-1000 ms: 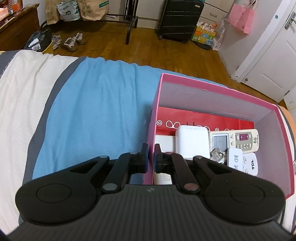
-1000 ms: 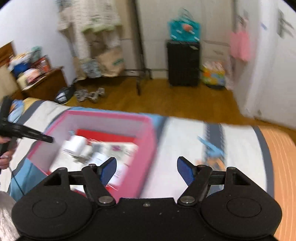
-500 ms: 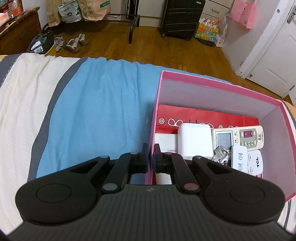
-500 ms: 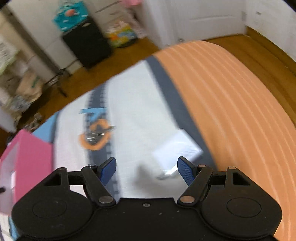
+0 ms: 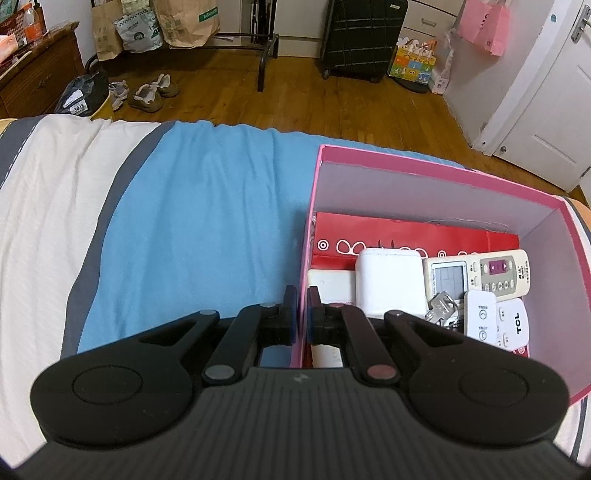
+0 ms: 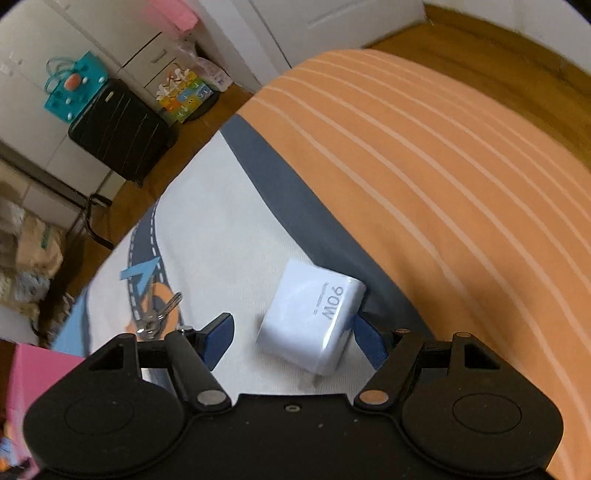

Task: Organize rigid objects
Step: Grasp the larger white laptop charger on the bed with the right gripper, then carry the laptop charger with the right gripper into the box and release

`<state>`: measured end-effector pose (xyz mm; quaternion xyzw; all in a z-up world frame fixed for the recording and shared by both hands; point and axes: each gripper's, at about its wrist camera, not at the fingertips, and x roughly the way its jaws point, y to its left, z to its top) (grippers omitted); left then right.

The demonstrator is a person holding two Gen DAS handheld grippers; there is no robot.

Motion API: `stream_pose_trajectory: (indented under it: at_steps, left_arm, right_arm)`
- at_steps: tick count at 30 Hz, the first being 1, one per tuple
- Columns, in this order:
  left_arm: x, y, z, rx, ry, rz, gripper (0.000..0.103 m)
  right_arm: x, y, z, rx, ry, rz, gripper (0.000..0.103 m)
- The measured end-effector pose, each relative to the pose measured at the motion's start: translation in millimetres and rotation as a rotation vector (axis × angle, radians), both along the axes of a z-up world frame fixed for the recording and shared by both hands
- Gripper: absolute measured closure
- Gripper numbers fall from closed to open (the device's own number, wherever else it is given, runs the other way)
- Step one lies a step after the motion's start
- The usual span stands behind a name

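Note:
A pink box (image 5: pixel 436 164) lies on the bed; its corner also shows in the right wrist view (image 6: pixel 33 373). It holds a white charger (image 5: pixel 389 280), a cream remote (image 5: pixel 476 275), small white remotes (image 5: pixel 495 323), keys (image 5: pixel 441 306) and a red bag (image 5: pixel 399 232). My left gripper (image 5: pixel 302 310) is shut on the box's left wall. My right gripper (image 6: pixel 291 336) is open around a white 90W charger (image 6: pixel 314 314) that lies on the bedsheet. A bunch of keys (image 6: pixel 159 314) lies on the sheet to its left.
The bed has a blue, white and grey sheet (image 5: pixel 192 221) and an orange striped part (image 6: pixel 424 177). A black suitcase (image 6: pixel 118 129), paper bags (image 5: pixel 188 22), shoes (image 5: pixel 151 94) and a white door (image 5: pixel 546 99) stand on the wooden floor beyond.
My right gripper has swung away from the pink box to the right and come down over the white 90W charger, which now lies between its fingers. The left gripper stays clamped on the box wall.

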<state>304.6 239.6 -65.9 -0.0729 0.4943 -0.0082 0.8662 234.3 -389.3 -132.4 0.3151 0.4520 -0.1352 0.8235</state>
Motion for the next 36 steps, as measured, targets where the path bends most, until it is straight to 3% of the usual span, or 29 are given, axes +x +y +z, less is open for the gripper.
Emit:
stream_pose_trajectory:
  at_steps: [5, 7, 8, 11, 15, 23, 26, 29, 36]
  left_arm:
    - [0, 0, -1, -0.002, 0.001, 0.0, 0.099]
    - [0, 0, -1, 0.0, 0.0, -0.002, 0.099]
    - [0, 0, -1, 0.0, 0.0, -0.002, 0.099]
    - [0, -1, -1, -0.001, -0.002, -0.003, 0.099]
    - [-1, 1, 1, -0.007, -0.007, -0.001, 0.099]
    - [0, 4, 0, -0.025, 0.003, 0.008, 0.099]
    - [0, 3, -1, -0.011, -0.001, -0.004, 0.099]
    - [0, 3, -2, -0.012, -0.002, -0.005, 0.1]
    - [-2, 2, -1, -0.007, -0.009, -0.009, 0.1]
  right_arm:
    - [12, 22, -4, -0.18, -0.008, 0.086, 0.024]
    - [13, 31, -2, -0.263, 0.005, 0.131, 0.03]
    - [13, 37, -2, -0.321, 0.018, 0.156, 0.043]
    - [15, 51, 2, -0.412, 0.05, 0.275, 0.044]
    - [13, 52, 4, -0.293, 0.091, 0.303, 0.043]
    - [14, 67, 1, -0.365, 0.072, 0.356, 0.045]
    - [4, 68, 12, -0.29, 0.036, 0.334, 0.045]
    - [-6, 91, 30, -0.347, -0.008, 0.384, 0.045]
    - [-32, 165, 104, -0.312, -0.247, 0.529, 0.045]
